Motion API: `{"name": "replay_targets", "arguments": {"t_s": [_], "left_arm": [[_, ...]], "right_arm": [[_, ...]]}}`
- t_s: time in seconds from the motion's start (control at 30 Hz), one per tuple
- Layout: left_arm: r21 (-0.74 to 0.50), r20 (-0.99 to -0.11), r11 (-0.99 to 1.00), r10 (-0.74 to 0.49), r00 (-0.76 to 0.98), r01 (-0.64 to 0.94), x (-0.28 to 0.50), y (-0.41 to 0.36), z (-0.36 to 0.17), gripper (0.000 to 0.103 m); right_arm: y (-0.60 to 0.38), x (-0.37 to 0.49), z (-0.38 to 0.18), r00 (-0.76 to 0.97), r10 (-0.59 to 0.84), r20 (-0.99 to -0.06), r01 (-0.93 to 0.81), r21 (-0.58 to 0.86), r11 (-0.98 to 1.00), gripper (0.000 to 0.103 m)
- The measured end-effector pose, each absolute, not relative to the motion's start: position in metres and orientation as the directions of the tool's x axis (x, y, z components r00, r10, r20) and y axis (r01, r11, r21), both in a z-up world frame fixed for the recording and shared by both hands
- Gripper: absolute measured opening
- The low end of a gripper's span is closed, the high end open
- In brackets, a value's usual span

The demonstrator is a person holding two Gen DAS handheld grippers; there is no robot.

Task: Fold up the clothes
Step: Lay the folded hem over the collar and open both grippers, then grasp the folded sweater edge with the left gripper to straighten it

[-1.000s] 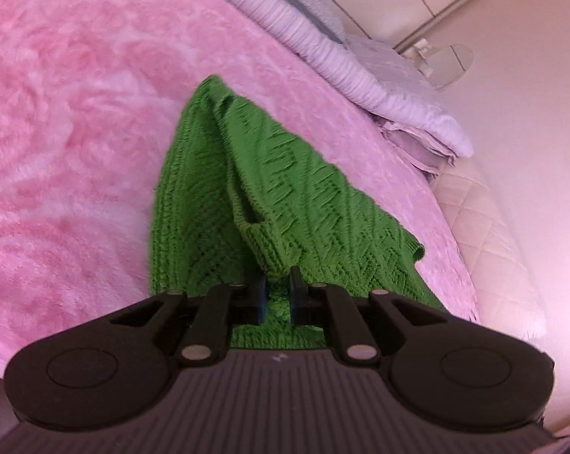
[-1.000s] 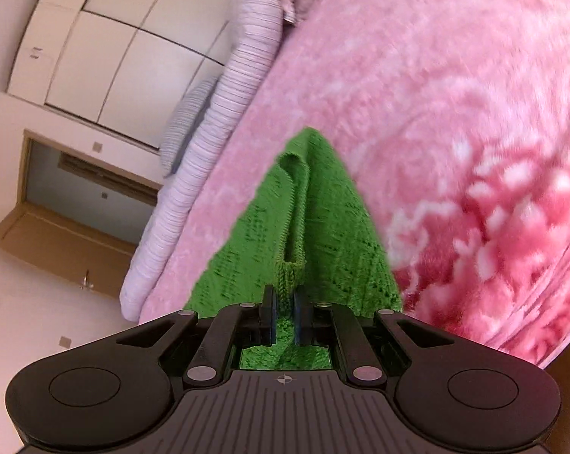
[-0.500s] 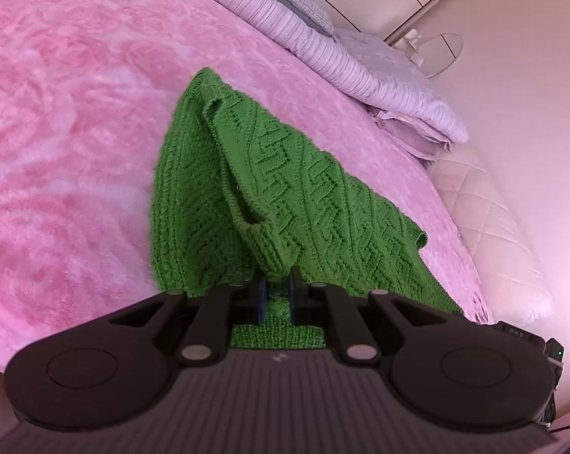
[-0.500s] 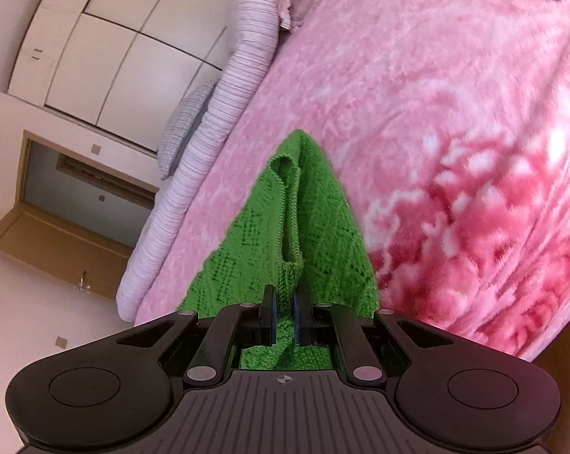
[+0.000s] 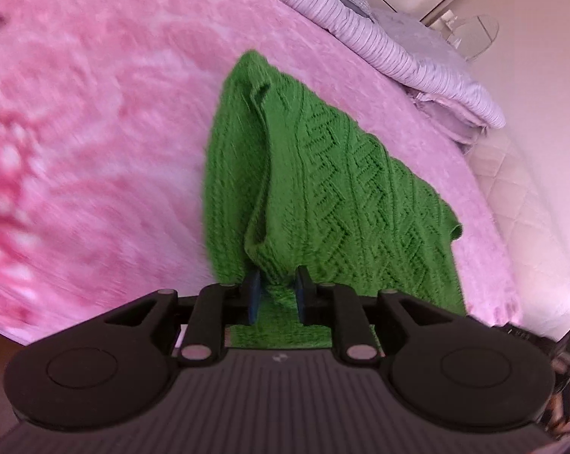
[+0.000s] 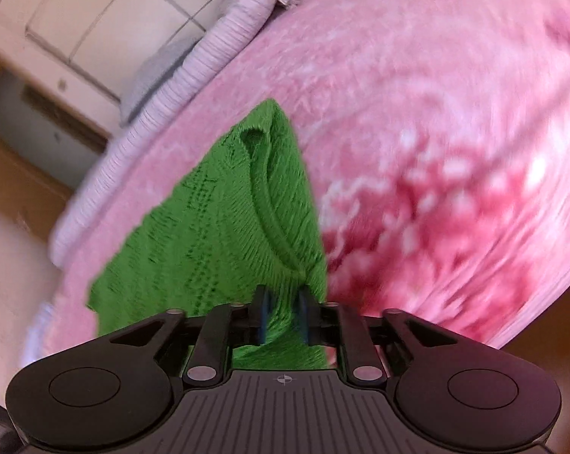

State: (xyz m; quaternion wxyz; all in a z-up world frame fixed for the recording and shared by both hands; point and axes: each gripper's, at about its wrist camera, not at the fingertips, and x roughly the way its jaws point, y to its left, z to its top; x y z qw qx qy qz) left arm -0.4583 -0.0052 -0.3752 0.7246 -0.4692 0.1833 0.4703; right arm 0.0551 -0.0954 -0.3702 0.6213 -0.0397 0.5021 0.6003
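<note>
Left tool [image 5: 276, 290] pinching a ribbed edge of green knit sweater [image 5: 322, 174], jaws narrow with fabric between. Right tool [image 6: 283, 307] gripping another edge of the same garment likewise. Sweater hanging bunched from both grips, trailing down onto pink bedspread [image 5: 95, 132], near striped pillows [image 5: 379, 41]. Judging soft, limp, moderately heavy, stretching under own weight; open knit snagging easily. Best taking hold at ribbed hems or shoulder seams, not loose mid-panel.
</note>
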Motion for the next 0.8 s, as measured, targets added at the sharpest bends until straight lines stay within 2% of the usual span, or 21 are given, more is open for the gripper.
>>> {"name": "replay_targets", "arguments": {"t_s": [0.03, 0.13, 0.3, 0.4, 0.5, 0.63, 0.8], "left_arm": [[-0.479, -0.714, 0.121, 0.522, 0.466, -0.869, -0.460, -0.007, -0.369, 0.013], [-0.422, -0.701, 0.169, 0.562, 0.439, -0.891, -0.457, -0.011, -0.351, 0.013], [-0.383, -0.665, 0.302, 0.565, 0.488, -0.873, -0.418, -0.006, -0.353, 0.013], [-0.321, -0.707, 0.330, 0.540, 0.456, -0.888, -0.398, -0.001, -0.376, 0.013], [-0.314, -0.717, 0.339, 0.528, 0.455, -0.887, -0.403, 0.001, -0.386, 0.010], [-0.338, -0.711, 0.367, 0.503, 0.491, -0.866, -0.410, 0.023, -0.358, 0.010], [-0.267, -0.667, 0.460, 0.546, 0.507, -0.847, -0.373, 0.076, -0.335, 0.010]], "right_arm": [[-0.095, 0.054, -0.363, -0.171, 0.703, -0.690, -0.828, 0.488, 0.278, 0.031], [-0.095, 0.046, -0.343, -0.080, 0.731, -0.678, -0.917, 0.338, 0.213, 0.031], [-0.087, 0.012, -0.338, -0.207, 0.767, -0.607, -0.946, 0.324, 0.001, 0.031], [-0.081, -0.011, -0.360, -0.232, 0.734, -0.638, -0.957, 0.283, -0.058, 0.031], [-0.080, -0.018, -0.380, -0.227, 0.701, -0.677, -0.969, 0.226, -0.095, 0.030], [-0.058, -0.001, -0.363, -0.301, 0.625, -0.720, -0.953, 0.257, -0.163, 0.030], [-0.002, 0.009, -0.326, -0.268, 0.723, -0.637, -0.963, 0.173, -0.205, 0.030]]}}
